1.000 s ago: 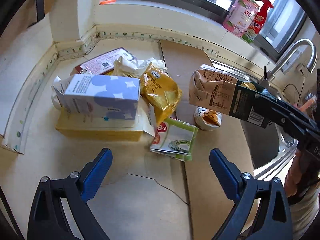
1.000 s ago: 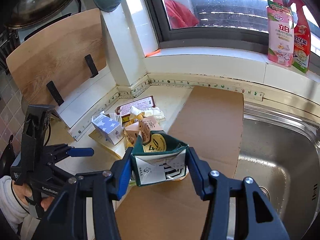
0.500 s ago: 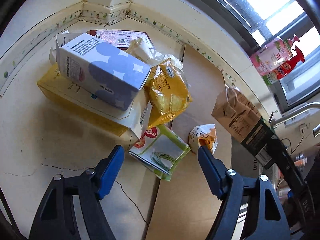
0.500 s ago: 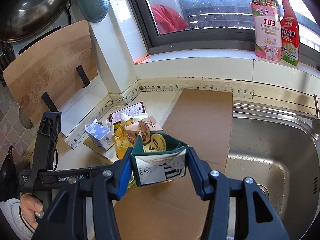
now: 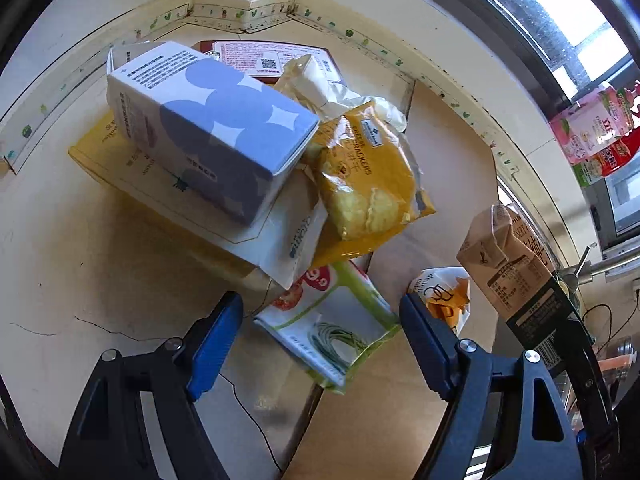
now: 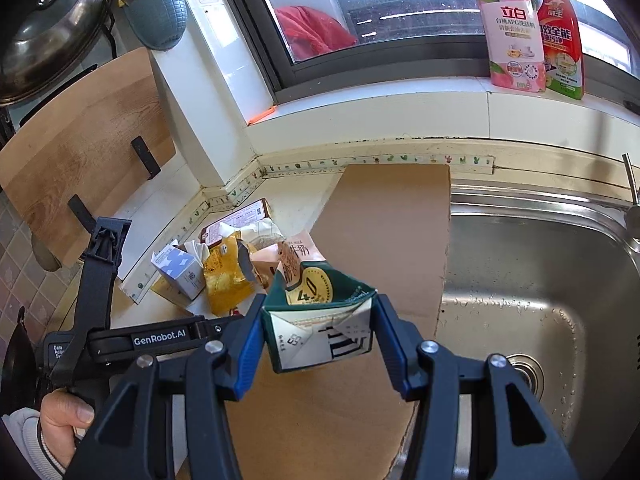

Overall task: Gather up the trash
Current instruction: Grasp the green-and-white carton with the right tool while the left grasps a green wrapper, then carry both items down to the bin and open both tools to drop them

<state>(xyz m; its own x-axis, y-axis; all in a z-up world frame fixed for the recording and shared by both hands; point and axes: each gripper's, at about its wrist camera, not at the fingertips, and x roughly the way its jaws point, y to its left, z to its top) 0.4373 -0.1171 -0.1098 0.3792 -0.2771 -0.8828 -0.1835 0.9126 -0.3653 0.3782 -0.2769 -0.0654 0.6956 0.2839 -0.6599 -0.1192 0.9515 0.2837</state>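
A trash pile lies on the counter: a blue-and-white carton (image 5: 216,136) on a flat yellow box (image 5: 168,204), a yellow cracker bag (image 5: 372,184), a green-and-white wrapper (image 5: 332,332) and a small white-orange wrapper (image 5: 444,300). My left gripper (image 5: 320,332) is open, its blue fingers either side of the green-and-white wrapper. My right gripper (image 6: 320,340) is shut on a green and brown milk carton (image 6: 320,320), held above the cardboard; the carton also shows in the left wrist view (image 5: 516,280).
A brown cardboard sheet (image 6: 384,240) covers the counter beside the steel sink (image 6: 540,280). Two detergent bottles (image 6: 528,28) stand on the window sill. A wooden board (image 6: 80,148) leans on the left wall. The corner wall backs the pile.
My left gripper has moved forward and down to the pile, so the green-and-white wrapper now sits between its fingers. The right gripper keeps hold of the milk carton and has shifted slightly.
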